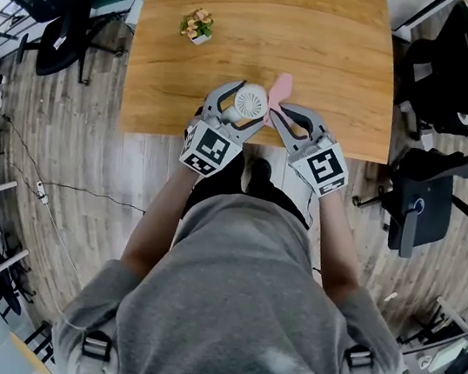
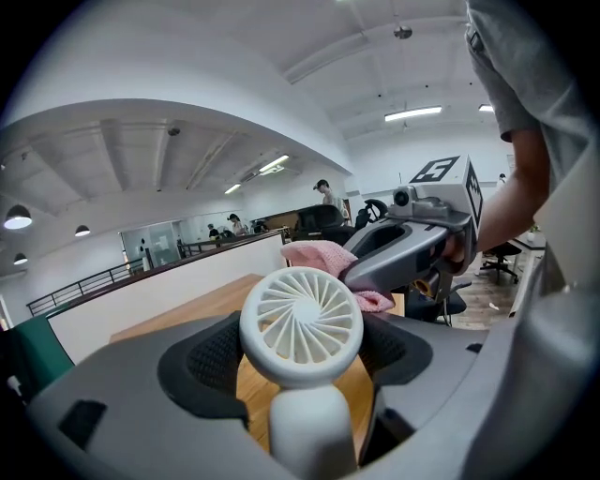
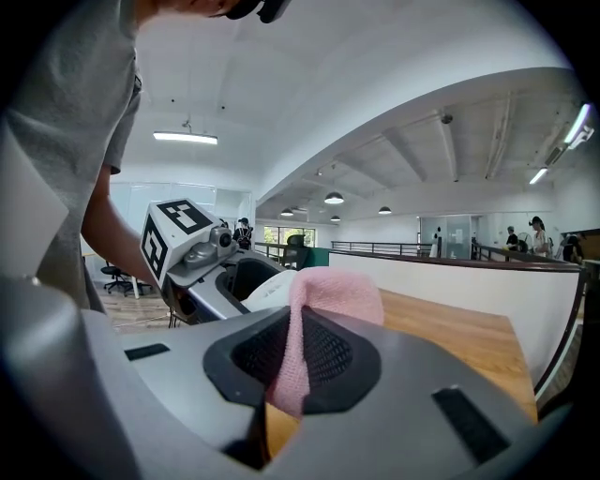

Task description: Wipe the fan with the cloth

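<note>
A small white handheld fan point(image 1: 250, 103) is upright over the table's near edge. My left gripper point(image 1: 236, 110) is shut on it. In the left gripper view the fan's round grille point(image 2: 301, 323) faces the camera between the pads, and its handle point(image 2: 312, 433) runs down towards the lens. My right gripper point(image 1: 279, 112) is shut on a pink cloth point(image 1: 282, 85). In the right gripper view the cloth point(image 3: 333, 298) stands pinched in the jaws and folds over their top. The cloth point(image 2: 322, 255) lies against the fan's far right rim, with the right gripper point(image 2: 412, 242) just behind it.
The wooden table point(image 1: 325, 55) stretches away in front of me. A small potted plant point(image 1: 196, 26) stands on it at the left. Black office chairs point(image 1: 430, 200) stand on the floor to the right and another chair point(image 1: 59, 40) to the left.
</note>
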Available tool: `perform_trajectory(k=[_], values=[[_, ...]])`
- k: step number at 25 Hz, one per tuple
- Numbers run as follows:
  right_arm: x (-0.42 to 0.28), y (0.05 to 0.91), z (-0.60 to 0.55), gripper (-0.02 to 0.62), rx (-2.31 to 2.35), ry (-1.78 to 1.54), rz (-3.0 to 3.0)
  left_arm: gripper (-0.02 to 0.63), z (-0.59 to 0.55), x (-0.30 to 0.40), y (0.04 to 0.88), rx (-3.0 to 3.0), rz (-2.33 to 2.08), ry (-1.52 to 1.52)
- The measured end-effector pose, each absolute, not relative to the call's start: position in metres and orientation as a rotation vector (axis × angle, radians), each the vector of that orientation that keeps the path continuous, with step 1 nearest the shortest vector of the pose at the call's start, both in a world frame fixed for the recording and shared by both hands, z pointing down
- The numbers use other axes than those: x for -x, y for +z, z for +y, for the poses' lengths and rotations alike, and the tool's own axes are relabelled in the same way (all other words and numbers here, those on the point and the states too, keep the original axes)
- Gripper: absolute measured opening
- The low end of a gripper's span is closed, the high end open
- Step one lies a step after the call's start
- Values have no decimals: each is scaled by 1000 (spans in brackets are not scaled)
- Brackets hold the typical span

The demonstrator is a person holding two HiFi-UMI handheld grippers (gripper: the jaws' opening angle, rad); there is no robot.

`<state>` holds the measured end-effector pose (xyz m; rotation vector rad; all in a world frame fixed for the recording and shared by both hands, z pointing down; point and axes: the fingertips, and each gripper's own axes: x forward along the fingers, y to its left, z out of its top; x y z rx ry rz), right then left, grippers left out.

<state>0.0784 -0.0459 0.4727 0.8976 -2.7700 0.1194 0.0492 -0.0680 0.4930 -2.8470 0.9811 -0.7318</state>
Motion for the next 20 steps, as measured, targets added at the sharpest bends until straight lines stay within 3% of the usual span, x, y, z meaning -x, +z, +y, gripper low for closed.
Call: perform_trajectory(k=[20], values=[[-63,462,-56,32,-704,130,-2798,368,-59,-47,514,2670,854,-906]])
